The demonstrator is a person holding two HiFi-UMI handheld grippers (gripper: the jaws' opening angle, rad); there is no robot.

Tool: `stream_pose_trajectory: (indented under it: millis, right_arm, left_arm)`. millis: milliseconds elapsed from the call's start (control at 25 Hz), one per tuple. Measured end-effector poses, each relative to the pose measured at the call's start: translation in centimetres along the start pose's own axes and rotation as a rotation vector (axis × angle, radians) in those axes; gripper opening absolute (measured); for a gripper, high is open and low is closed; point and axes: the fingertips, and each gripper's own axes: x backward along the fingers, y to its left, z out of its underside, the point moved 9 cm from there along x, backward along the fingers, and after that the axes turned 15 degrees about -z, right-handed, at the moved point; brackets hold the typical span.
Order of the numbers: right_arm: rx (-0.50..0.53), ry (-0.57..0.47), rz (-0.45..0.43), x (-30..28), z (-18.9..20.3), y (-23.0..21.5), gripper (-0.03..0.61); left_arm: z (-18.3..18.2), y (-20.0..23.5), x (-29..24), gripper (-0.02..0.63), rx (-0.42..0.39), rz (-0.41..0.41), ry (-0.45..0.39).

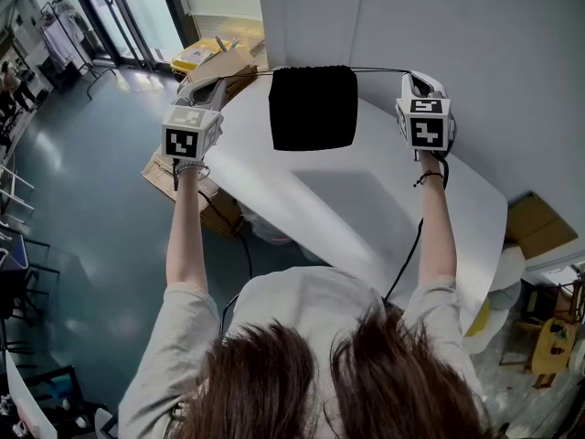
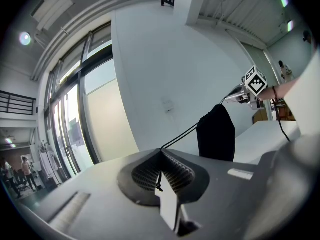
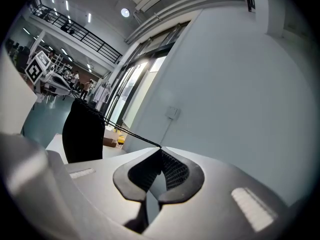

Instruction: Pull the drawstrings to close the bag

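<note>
White table [image 1: 366,208] beneath. Soft, light black bag [image 1: 313,108] hangs midway between both jaw sets. The left gripper [image 2: 161,153] and right gripper [image 3: 160,150] each clamp a thin drawstring [image 2: 182,135] end, likely slippery; hold there.

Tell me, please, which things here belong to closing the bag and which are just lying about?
Belongs to the job: black bag, drawstrings, left gripper, right gripper, both shut on the drawstrings.
Just lying about: white table, cardboard boxes.

Large lab or workshop hall. Tall glazed doors [image 2: 95,114] left of the left fingers [image 2: 177,171]; mezzanine railing [image 3: 75,31] high above the right fingers [image 3: 175,171]; cardboard boxes [image 1: 228,67] by the desk [image 1: 366,208]; teal floor [image 1: 91,208].
</note>
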Motion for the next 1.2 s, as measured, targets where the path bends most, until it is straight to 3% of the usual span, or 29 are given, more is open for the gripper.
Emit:
stream_pose_trajectory:
  millis: [1200]
  right_arm:
    - [-0.078,-0.009,0.037,-0.2,1.1,-1.2,0.015]
  left_arm:
    - [0.4,-0.1,-0.4,0.002,0.026,-0.002,0.004]
